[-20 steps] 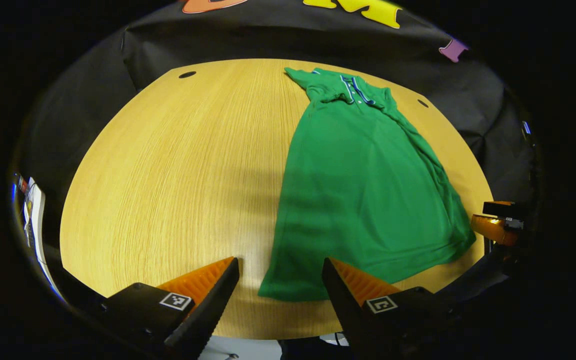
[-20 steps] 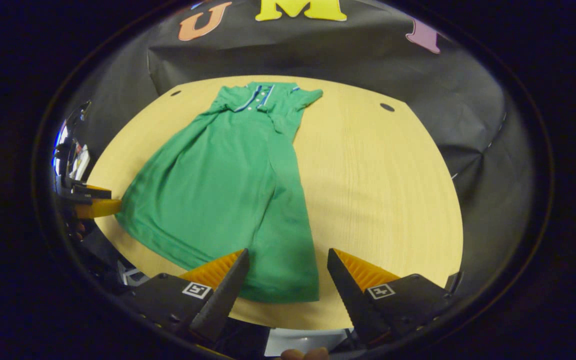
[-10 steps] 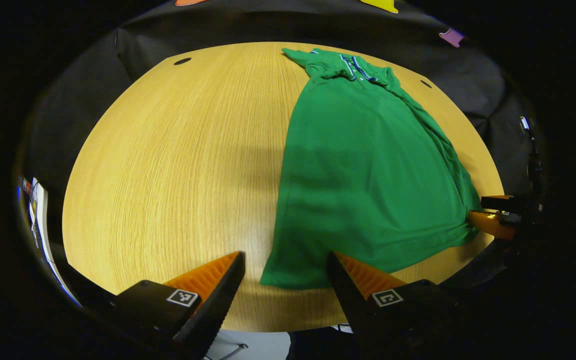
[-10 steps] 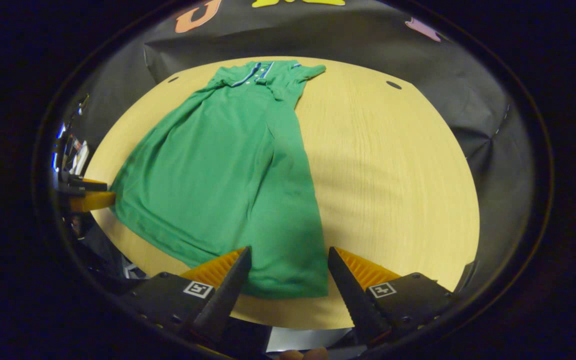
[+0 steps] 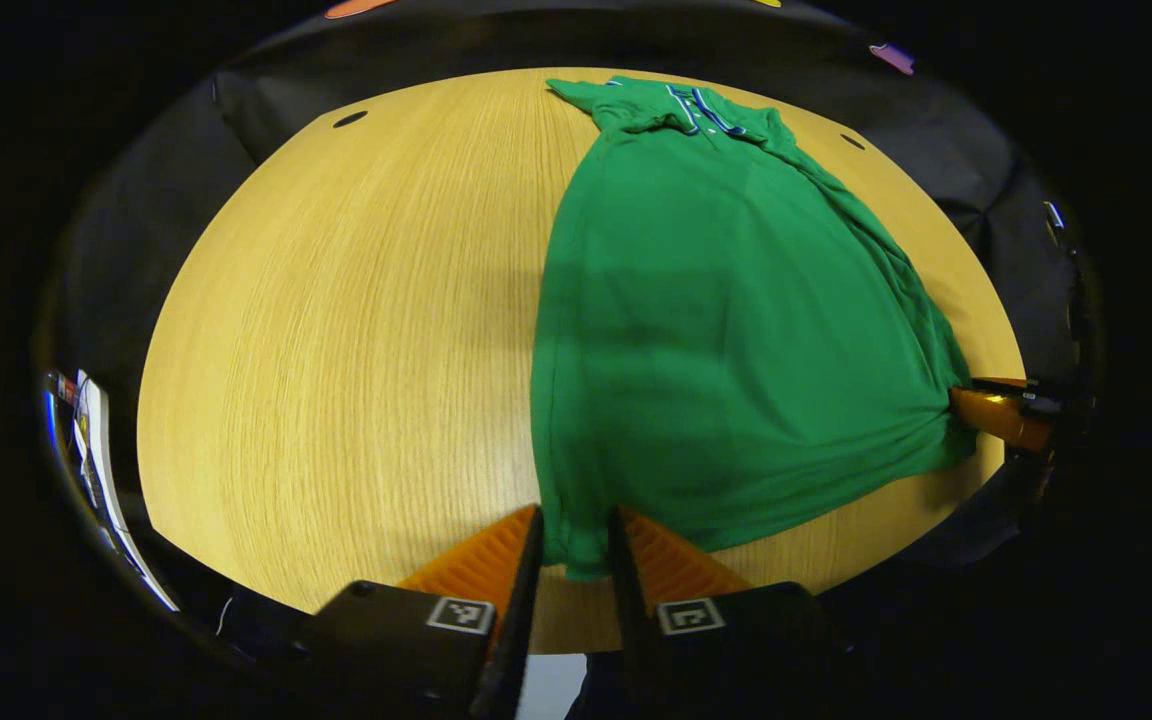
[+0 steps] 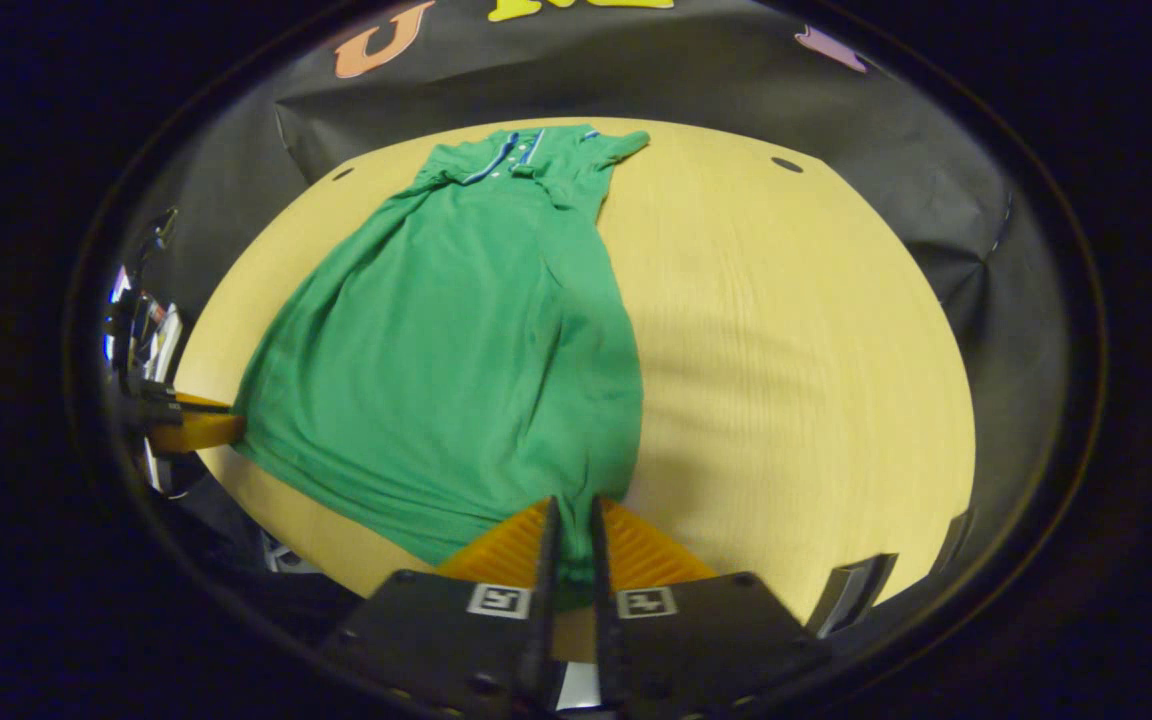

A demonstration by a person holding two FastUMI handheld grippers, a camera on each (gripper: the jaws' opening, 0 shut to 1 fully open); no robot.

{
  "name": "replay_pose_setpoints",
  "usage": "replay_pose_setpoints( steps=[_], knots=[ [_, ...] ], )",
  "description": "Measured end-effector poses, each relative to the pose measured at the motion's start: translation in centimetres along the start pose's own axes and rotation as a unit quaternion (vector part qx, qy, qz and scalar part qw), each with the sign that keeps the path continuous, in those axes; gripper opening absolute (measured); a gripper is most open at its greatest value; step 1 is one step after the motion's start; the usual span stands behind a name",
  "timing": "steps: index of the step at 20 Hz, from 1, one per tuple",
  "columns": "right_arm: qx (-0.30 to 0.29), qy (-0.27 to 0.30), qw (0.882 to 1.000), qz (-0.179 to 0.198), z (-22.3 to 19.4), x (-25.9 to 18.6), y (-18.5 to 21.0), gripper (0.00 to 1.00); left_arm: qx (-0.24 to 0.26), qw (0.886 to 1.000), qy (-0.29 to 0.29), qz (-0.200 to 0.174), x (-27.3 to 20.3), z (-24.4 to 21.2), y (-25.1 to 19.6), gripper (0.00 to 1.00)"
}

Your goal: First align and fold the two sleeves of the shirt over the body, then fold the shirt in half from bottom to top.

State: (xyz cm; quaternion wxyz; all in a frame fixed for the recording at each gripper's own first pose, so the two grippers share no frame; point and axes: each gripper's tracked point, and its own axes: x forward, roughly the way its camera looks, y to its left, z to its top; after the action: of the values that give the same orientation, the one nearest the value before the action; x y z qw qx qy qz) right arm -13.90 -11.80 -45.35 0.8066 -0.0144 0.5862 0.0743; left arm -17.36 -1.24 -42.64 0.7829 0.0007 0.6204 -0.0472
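Observation:
A green polo shirt (image 5: 726,300) lies flat on the round wooden table (image 5: 336,330), collar at the far side, sleeves folded in over the body. In the left gripper view my left gripper (image 5: 576,545) is shut on the hem's near left corner. The right gripper view shows the same shirt (image 6: 466,330), with my right gripper (image 6: 571,540) shut on the hem's right corner. Each gripper also appears at the far edge of the other's view: the right gripper (image 5: 1001,415) at the shirt's right corner, the left gripper (image 6: 191,430) at its left corner.
The black cloth wall (image 6: 636,80) rises behind the table. Small dark holes (image 5: 348,119) mark the tabletop near its far rim. Bare wood (image 6: 796,340) spreads to the right of the shirt in the right gripper view.
Both grippers moved forward onto the hem and closed on its two bottom corners. The cloth bunches slightly at each grip.

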Motion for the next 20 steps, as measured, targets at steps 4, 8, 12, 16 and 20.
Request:
replay_pose_setpoints(
  steps=[4,8,12,16,20],
  knots=[
    [0.002,-0.001,1.0,0.001,0.3,0.0,0.3,0.0,-0.013,1.0,0.001,-0.023,-0.6,-0.3,-0.4,0.11],
    [0.019,-0.017,1.0,0.012,1.3,-1.2,0.2,0.0,-0.002,0.999,-0.009,-0.05,-1.9,0.2,-0.5,0.1],
    [0.03,-0.041,0.999,0.018,3.1,-3.0,0.0,0.0,0.004,0.997,-0.046,-0.068,-3.3,2.7,-0.5,0.09],
    [0.039,-0.067,0.997,0.024,5.8,-4.0,0.2,0.0,0.007,0.994,-0.078,-0.071,-4.3,5.2,-0.4,0.09],
    [0.039,-0.106,0.993,0.025,9.2,-5.3,0.5,0.0,0.02,0.991,-0.112,-0.063,-5.4,8.4,0.0,0.09]
  ],
)
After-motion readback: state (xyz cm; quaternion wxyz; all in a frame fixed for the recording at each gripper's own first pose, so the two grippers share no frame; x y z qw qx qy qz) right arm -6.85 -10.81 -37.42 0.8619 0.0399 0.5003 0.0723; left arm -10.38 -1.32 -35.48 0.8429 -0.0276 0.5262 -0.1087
